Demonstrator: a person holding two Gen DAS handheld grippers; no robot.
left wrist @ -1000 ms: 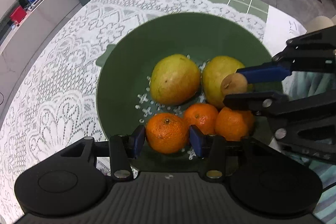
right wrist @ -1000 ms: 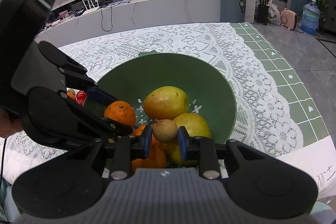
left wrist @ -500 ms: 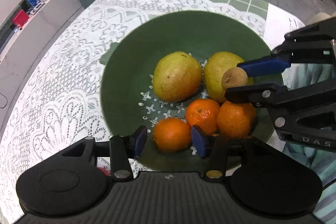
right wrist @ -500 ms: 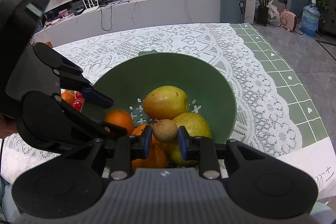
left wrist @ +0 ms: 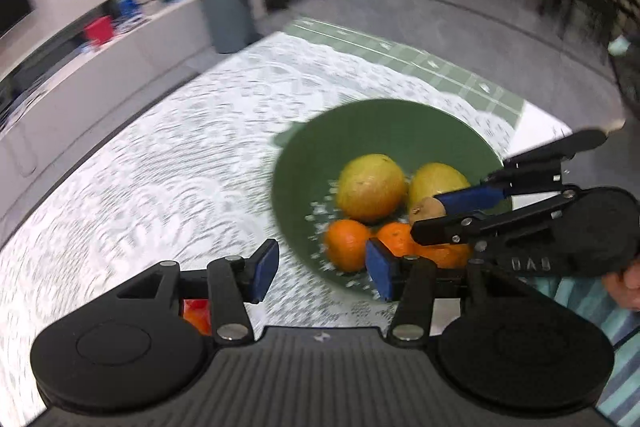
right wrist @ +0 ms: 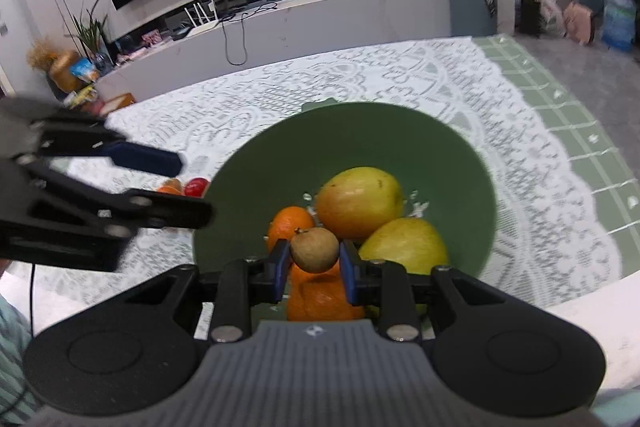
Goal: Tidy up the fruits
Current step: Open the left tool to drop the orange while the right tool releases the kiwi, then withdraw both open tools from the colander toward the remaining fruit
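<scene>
A green bowl (right wrist: 400,135) on the lace tablecloth holds two yellow-green mangoes (right wrist: 360,201) (right wrist: 404,247) and three oranges (left wrist: 346,243). My right gripper (right wrist: 314,265) is shut on a small brown round fruit (right wrist: 315,250) and holds it over the bowl's near side, above an orange (right wrist: 320,299). That fruit also shows in the left wrist view (left wrist: 428,209). My left gripper (left wrist: 322,269) is open and empty, outside the bowl's left rim (left wrist: 280,187); it also shows in the right wrist view (right wrist: 192,187).
A small red fruit (right wrist: 196,186) and an orange one (right wrist: 170,189) lie on the cloth left of the bowl. The lace cloth (left wrist: 160,187) spreads far to the left and back. A green checked cloth edge (right wrist: 560,99) lies at the right.
My left gripper let go of an orange in the bowl, then pulled back and swung left, out of the bowl. My right gripper kept its hold on the brown fruit over the bowl.
</scene>
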